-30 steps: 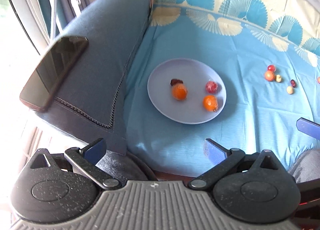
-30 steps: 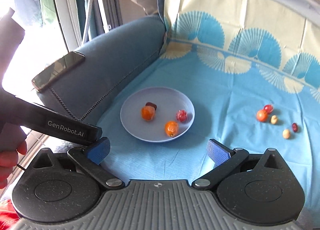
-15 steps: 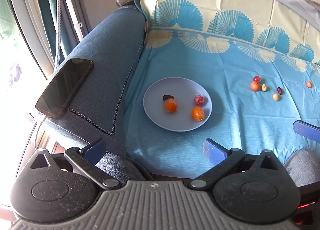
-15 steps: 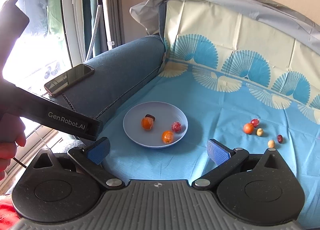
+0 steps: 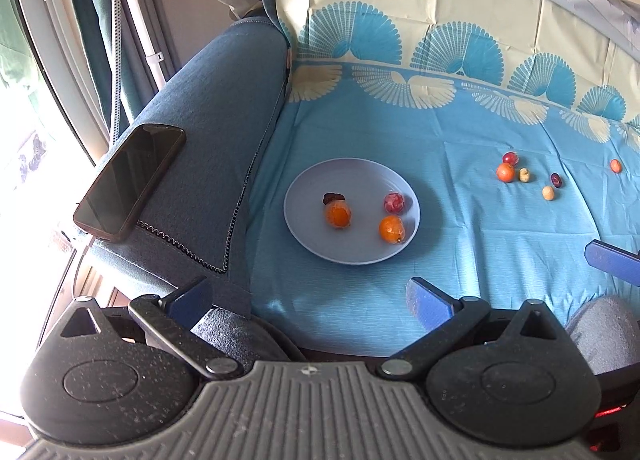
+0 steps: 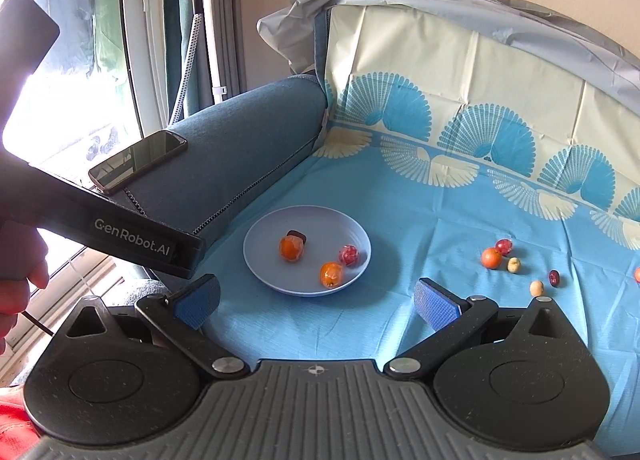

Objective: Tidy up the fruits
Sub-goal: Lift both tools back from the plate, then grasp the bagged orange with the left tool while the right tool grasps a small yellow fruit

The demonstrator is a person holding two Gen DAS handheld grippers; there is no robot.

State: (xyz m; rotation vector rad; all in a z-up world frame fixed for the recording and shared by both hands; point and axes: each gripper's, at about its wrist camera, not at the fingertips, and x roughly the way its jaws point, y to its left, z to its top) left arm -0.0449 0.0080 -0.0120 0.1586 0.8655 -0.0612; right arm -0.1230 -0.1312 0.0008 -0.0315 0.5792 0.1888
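A pale blue plate lies on the blue cloth. It holds two orange fruits, a red fruit and a dark date. Several loose small fruits lie on the cloth to the right. My left gripper is open and empty, well in front of the plate. My right gripper is open and empty, just in front of the plate. A blue pad of the right gripper shows at the right edge of the left wrist view.
A dark phone lies on the blue sofa armrest left of the plate. The left gripper's black body crosses the right wrist view at left. The patterned cloth climbs the backrest.
Both grippers have pulled back and up from the plate, so the plate and fruits look smaller and more of the backrest shows. Nothing was picked up.
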